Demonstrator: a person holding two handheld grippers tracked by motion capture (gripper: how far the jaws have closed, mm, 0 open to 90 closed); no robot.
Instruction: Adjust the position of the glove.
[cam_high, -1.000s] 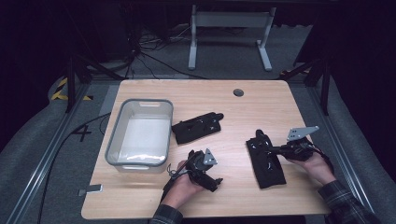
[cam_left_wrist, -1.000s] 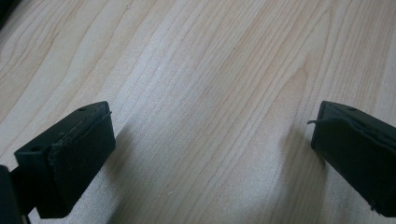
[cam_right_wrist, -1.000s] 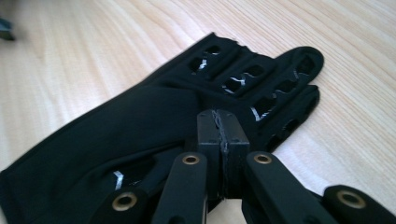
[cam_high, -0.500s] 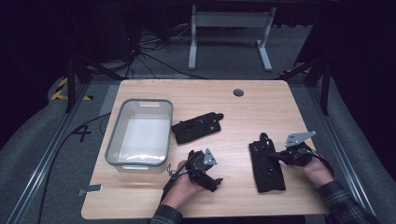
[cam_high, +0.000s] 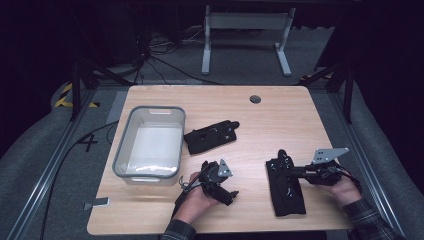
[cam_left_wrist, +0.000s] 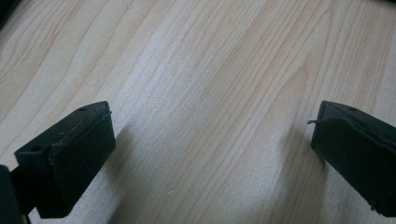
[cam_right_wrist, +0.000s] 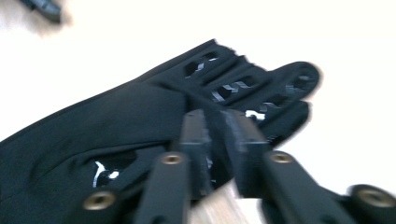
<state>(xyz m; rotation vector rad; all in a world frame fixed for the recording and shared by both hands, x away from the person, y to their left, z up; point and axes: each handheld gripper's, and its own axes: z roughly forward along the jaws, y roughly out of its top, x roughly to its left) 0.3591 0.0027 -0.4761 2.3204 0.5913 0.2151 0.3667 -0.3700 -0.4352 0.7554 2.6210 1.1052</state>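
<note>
On the wooden table (cam_high: 280, 110) two black gloves lie apart; the nearer glove (cam_high: 286, 185) lies flat at the person's right, its fingers pointing away from the person, and the right gripper (cam_high: 294, 171) reaches in from the right to its upper edge, level with the tabletop; in the right gripper view the glove (cam_right_wrist: 116, 126) spreads across the picture with its strapped, slotted fingers toward the upper right, and the two black jaws stand close together over the fabric with only a narrow slit between them; those jaws have just been opening a little, and a fold of the black cloth appears to sit in the slit, though the blur leaves it unclear whether the pads still press on it; the second glove (cam_high: 211, 136) lies farther back near the middle of the table, just beside the right wall of a clear plastic bin (cam_high: 125, 142), which stands at the person's left and looks empty; the left gripper (cam_high: 214, 181) rests low on the table in front of the bin's near right corner, held in the left hand (cam_high: 192, 202), well apart from both gloves; in the left gripper view its jaws stand wide apart over bare wood grain (cam_left_wrist: 210, 93), with nothing between them; a small round hole (cam_high: 255, 99) marks the table's far edge.
</note>
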